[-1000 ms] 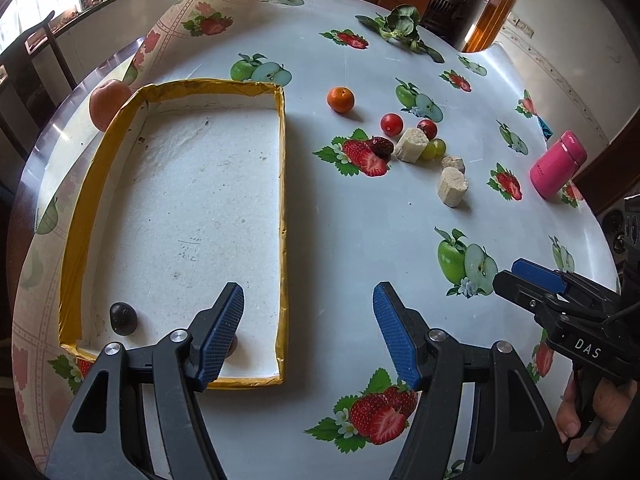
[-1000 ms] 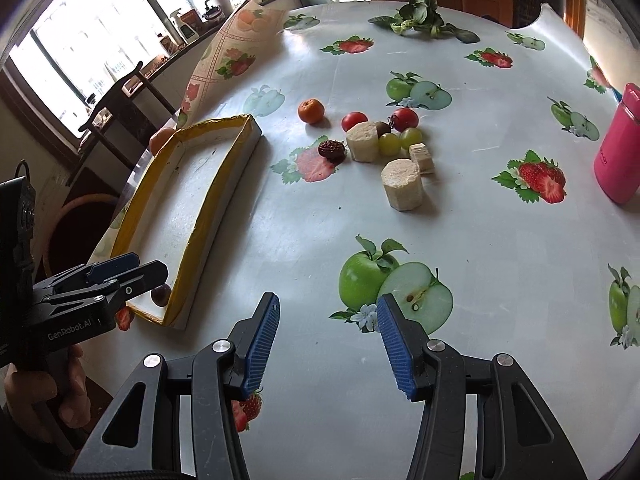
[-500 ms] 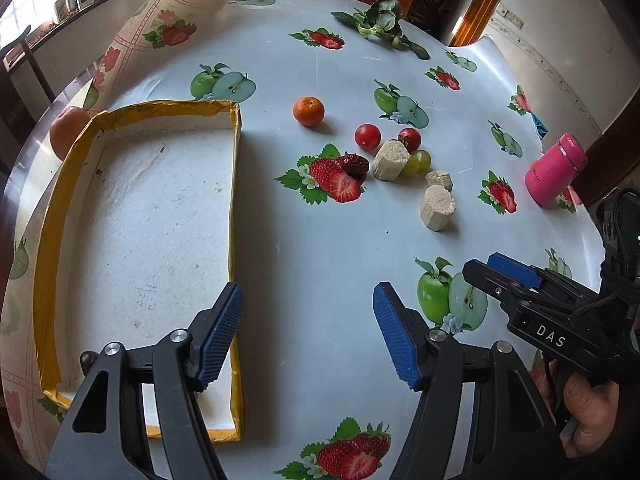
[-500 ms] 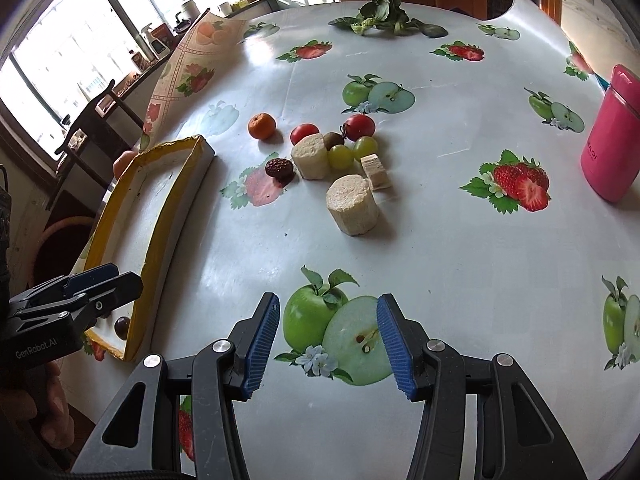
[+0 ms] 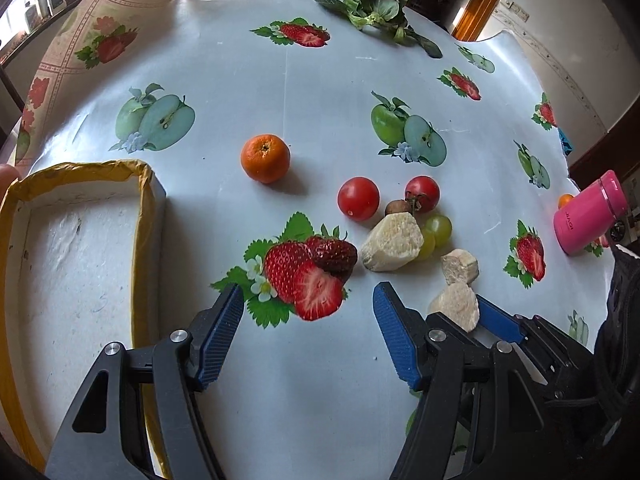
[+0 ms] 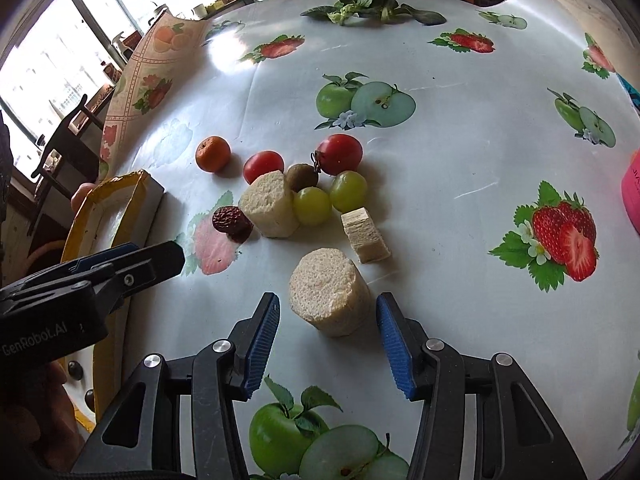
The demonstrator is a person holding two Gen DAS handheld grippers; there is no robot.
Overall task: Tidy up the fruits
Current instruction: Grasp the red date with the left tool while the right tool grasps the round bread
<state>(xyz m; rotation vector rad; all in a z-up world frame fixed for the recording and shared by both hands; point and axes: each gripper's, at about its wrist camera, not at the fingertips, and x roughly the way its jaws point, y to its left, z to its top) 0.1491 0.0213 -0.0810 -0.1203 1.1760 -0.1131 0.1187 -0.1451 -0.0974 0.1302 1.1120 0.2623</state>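
My left gripper [image 5: 308,332] is open just short of a dark red date [image 5: 336,256], with nothing between its fingers. The yellow-rimmed white tray [image 5: 144,216] lies to its left. My right gripper [image 6: 328,344] straddles a pale cylinder chunk [image 6: 328,300]; its jaws are closing, and a gap shows on both sides. Beyond lie an orange [image 6: 213,154], two tomatoes [image 6: 340,154], two green grapes [image 6: 348,191], a second pale chunk [image 6: 269,205] and a small pale block [image 6: 366,236]. The left gripper [image 6: 160,256] appears at the left of the right wrist view.
A pink bottle [image 5: 588,216] stands at the right edge of the table. Leafy greens [image 5: 376,4] lie at the far side. Two dark fruits [image 6: 76,368] sit in the tray's near corner. A peach [image 6: 82,194] lies beyond the tray. The fruit-print cloth curls up at the far left.
Both grippers moved forward and down toward the fruit cluster. The tray slid left in the left wrist view. The right gripper's fingers now flank the pale cylinder and stand slightly narrower.
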